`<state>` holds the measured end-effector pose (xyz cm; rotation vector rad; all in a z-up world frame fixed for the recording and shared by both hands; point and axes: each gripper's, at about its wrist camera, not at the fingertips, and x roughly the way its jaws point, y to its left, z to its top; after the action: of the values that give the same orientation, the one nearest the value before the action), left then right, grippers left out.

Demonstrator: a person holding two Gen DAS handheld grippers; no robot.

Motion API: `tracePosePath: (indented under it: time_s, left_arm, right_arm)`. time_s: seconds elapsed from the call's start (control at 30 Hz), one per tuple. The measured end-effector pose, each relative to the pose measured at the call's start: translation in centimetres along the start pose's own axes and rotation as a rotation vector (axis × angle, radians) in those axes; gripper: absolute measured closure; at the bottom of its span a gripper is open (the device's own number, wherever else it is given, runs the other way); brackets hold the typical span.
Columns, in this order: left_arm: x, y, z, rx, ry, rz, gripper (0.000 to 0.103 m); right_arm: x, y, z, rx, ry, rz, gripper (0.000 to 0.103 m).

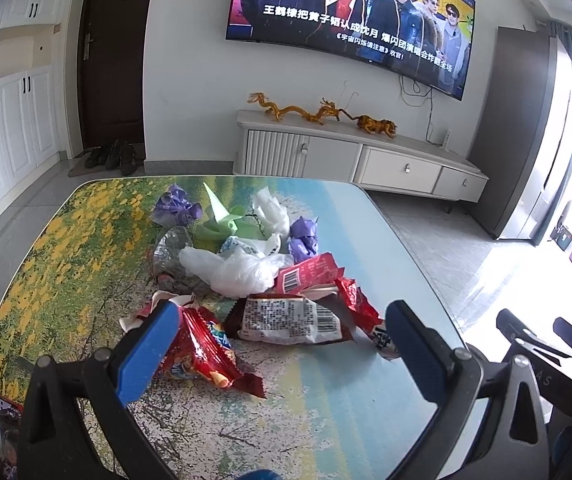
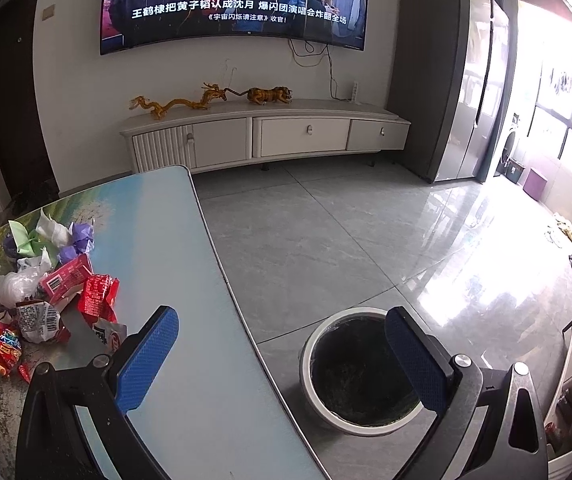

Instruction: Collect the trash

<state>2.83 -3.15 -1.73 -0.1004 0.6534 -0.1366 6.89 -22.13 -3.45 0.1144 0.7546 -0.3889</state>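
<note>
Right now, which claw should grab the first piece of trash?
Left. The left claw is open right over the wrappers, with the red snack wrapper beside its finger. The right claw hangs open over the table edge and the bin.

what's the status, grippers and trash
Left gripper open over wrappers. Right gripper open, empty, near bin. Trash pile on table, nothing blocking.

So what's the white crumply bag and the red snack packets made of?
The white crumply bag looks like thin plastic film: it is half see-through, softly wrinkled and glossy. The red snack packets look like shiny printed plastic or foil-lined wrap: they have sharp creases, bright glints and a printed barcode. Whether there is foil inside cannot be told.
</note>
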Motion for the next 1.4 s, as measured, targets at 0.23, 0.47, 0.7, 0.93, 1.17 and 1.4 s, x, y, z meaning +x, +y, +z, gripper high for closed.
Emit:
tracePosePath:
  time_s: [0.23, 0.47, 0.7, 0.93, 1.17, 1.4]
  left_arm:
    - [-0.9, -0.3, 0.0, -0.016, -0.002, -0.018, 0.0]
    - [-2.5, -1.1, 0.1, -0.004, -0.025, 0.008, 0.0]
    - [-4.4, -2.3, 0.3, 0.022, -0.051, 0.034, 0.0]
    - [-6.3, -3.4, 0.4, 0.05, -0.083, 0.042, 0.0]
    - [-7.9, -3.9, 0.4, 0.062, -0.108, 0.038, 0.0]
    - [-8.9, -4.0, 0.4, 0.063, -0.098, 0.012, 0.0]
  right_arm:
    - [-0.7, -0.3, -0.2, -0.007, -0.01, 0.024, 0.0]
    - [-1.9, -0.8, 0.1, -0.009, -0.045, 0.058, 0.0]
    - [-3.1, -2.2, 0.2, 0.021, -0.07, 0.097, 0.0]
    - [-4.4, -3.5, 0.2, 0.056, -0.097, 0.115, 0.0]
    - [-5.7, -4.3, 0.1, 0.07, -0.123, 0.124, 0.0]
    - [-7.3, -4.5, 0.1, 0.072, -0.17, 0.135, 0.0]
